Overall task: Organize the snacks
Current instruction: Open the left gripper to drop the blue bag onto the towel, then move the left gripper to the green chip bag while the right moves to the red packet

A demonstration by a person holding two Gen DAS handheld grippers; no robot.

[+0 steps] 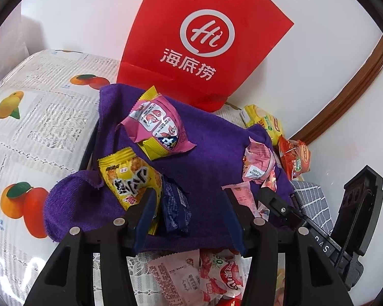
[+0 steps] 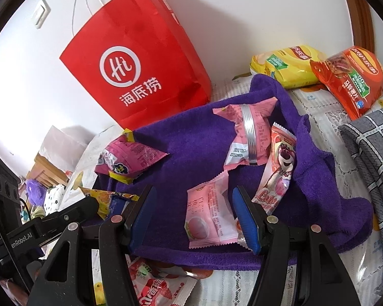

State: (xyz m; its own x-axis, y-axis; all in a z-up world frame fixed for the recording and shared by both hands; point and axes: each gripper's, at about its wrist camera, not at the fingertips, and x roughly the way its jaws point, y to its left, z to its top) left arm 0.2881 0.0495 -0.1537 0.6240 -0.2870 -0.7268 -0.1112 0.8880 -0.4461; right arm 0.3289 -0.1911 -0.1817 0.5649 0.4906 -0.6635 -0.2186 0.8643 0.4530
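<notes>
Left hand-held gripper (image 1: pixel 189 204) and right hand-held gripper (image 2: pixel 194 205) both hang wide apart over a purple towel (image 1: pixel 209 158), holding nothing.

Between the left fingers lies a dark blue packet (image 1: pixel 176 209), beside a yellow snack bag (image 1: pixel 130 181); between the right fingers lies a pink snack packet (image 2: pixel 209 216) (a bear-printed wrapper (image 2: pixel 278 170) just beside it). Behind the towel stands a red paper bag (image 2: pixel 140 63) on the tabletop (image 1: pixel 38 117).

— What do I have around the cloth (image 2: pixel 191 142)?

— The paper bag (image 2: pixel 138 76) stands behind it. Two chip bags (image 2: pixel 291 66) lie behind its right corner. Several snack packets (image 2: pixel 208 219) lie on it, another sachet (image 2: pixel 155 288) before its near edge.
</notes>
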